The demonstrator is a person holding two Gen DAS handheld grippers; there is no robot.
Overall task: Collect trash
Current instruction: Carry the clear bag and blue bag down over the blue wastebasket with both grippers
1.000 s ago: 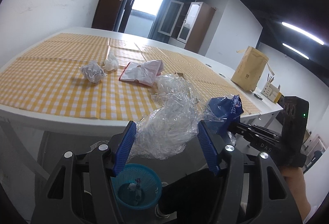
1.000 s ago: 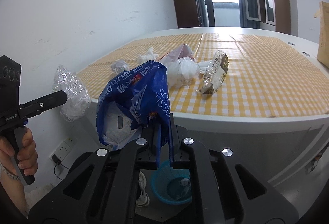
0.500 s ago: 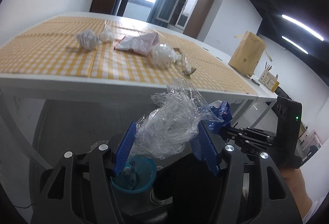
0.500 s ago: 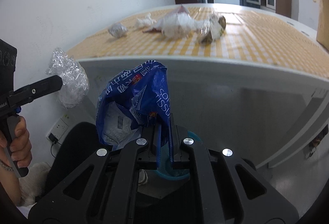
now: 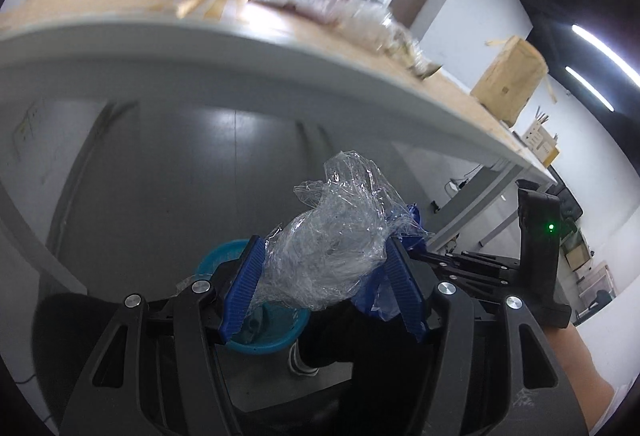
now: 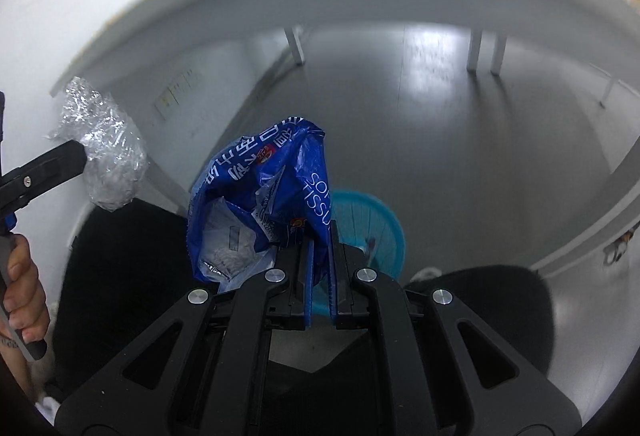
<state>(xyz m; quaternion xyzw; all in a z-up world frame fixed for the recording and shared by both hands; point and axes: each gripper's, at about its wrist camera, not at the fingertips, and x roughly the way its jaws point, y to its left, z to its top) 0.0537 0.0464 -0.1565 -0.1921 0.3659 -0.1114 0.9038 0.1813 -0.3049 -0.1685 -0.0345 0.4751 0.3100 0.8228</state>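
My left gripper [image 5: 322, 256] is shut on a crumpled wad of clear plastic wrap [image 5: 336, 240], its blue pads pressing both sides. Below and behind it on the floor stands a teal wastebasket [image 5: 276, 332] with some trash inside. My right gripper [image 6: 319, 240] is shut on a blue tissue wrapper [image 6: 256, 195], which hangs open to the left above the same wastebasket [image 6: 376, 220]. The clear plastic wrap [image 6: 106, 151] shows at the left of the right wrist view, and the blue wrapper [image 5: 404, 224] peeks from behind the wrap in the left wrist view.
The white table edge [image 5: 280, 55] runs overhead, with blurred trash [image 5: 360, 19] and a brown paper bag [image 5: 508, 83] on top. Table legs [image 6: 484, 51] stand on the grey floor. A black chair seat [image 6: 120, 276] and the person's hand [image 6: 20, 300] lie near the basket.
Both grippers have dropped from table height to below the table edge, carrying the plastic wrap and the blue wrapper down over the wastebasket. Neither grip has changed.
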